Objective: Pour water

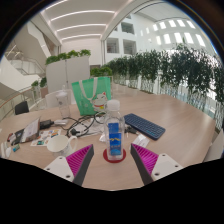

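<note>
The jaws stood apart, empty, with one water bottle [114,128] upright on the surface [175,125] just ahead, in line with the gap. It was probably light, thin-walled and crushable, so gripping mid-body at the label seemed best. One keyboard [144,126] lay beside the bottle.

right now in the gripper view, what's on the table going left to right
white cup → tangle of cables → water bottle standing between the open tongs → dark keyboard
</note>
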Motion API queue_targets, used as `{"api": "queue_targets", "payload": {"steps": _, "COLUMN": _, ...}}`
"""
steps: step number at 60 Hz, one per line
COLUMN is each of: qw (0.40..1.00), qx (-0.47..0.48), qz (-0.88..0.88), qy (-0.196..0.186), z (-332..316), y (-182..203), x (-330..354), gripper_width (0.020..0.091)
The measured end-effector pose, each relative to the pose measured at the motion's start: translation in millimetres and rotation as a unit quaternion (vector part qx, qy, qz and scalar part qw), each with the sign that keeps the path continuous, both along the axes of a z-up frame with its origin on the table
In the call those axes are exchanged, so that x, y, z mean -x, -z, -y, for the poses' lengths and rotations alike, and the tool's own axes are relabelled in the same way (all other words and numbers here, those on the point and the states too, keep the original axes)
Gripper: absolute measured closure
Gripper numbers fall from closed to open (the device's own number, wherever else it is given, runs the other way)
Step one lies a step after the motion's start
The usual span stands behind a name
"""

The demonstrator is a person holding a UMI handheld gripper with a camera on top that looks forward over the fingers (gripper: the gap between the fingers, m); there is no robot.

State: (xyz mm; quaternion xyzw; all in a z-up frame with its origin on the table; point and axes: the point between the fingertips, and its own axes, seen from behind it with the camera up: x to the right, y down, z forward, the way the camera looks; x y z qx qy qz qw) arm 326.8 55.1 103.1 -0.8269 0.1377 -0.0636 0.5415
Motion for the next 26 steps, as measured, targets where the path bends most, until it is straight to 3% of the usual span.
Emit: {"api": "queue_targets", "payload": {"steps": 26, "qw": 0.999, "qx": 0.032, "qz": 0.018, "qy": 0.034, "z": 217, "y": -108, "x": 147, "gripper_width": 0.0273}}
